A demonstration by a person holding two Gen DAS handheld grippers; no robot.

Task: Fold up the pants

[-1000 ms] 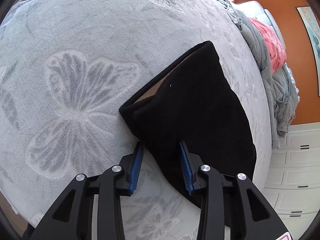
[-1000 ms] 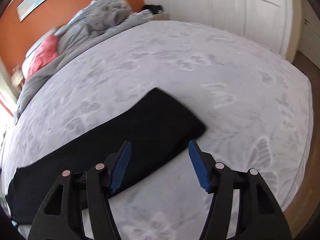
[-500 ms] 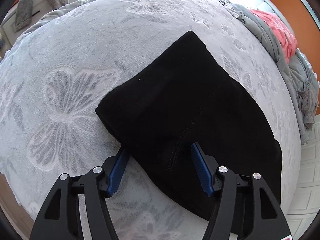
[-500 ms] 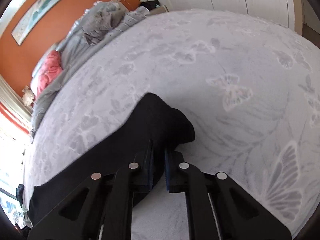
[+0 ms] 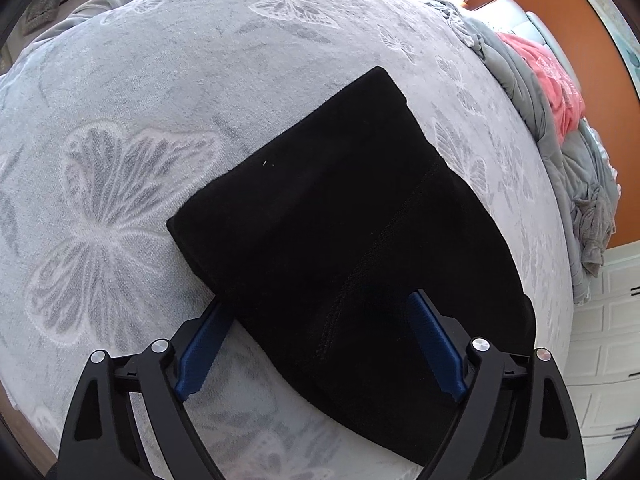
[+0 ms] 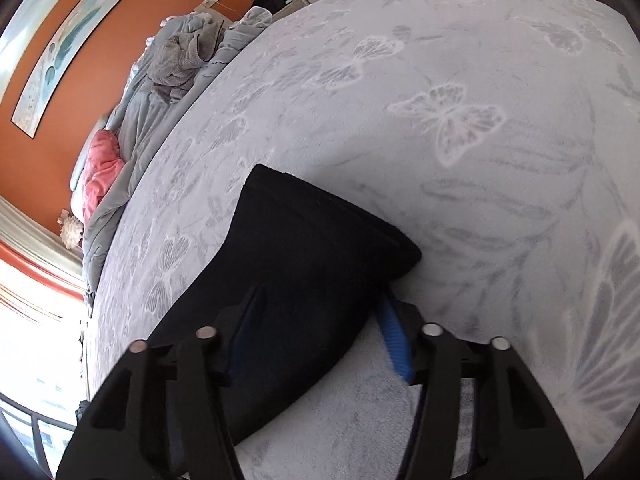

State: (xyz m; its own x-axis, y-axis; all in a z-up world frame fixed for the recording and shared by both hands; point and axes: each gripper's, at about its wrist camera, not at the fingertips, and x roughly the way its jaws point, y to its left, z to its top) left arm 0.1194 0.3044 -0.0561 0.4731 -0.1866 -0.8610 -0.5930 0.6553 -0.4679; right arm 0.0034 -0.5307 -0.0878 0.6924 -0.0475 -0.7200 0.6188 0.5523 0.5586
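You have no readable writing in either view. Your pants (image 5: 352,232) are plain black, folded into a thick wedge with a stitched seam, lying flat on the bed (image 5: 120,120). Your left gripper (image 5: 320,344) has just been opening: jaws released, wide, straddling the pants' near edge. Your right gripper (image 6: 320,320) has just reopened, jaws loose either side of a pants corner.

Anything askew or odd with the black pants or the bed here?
Nothing stands out. The black pants lie folded flat on the butterfly blanket, edges fairly even. The crumpled grey bedding by the orange wall is just pushed aside.
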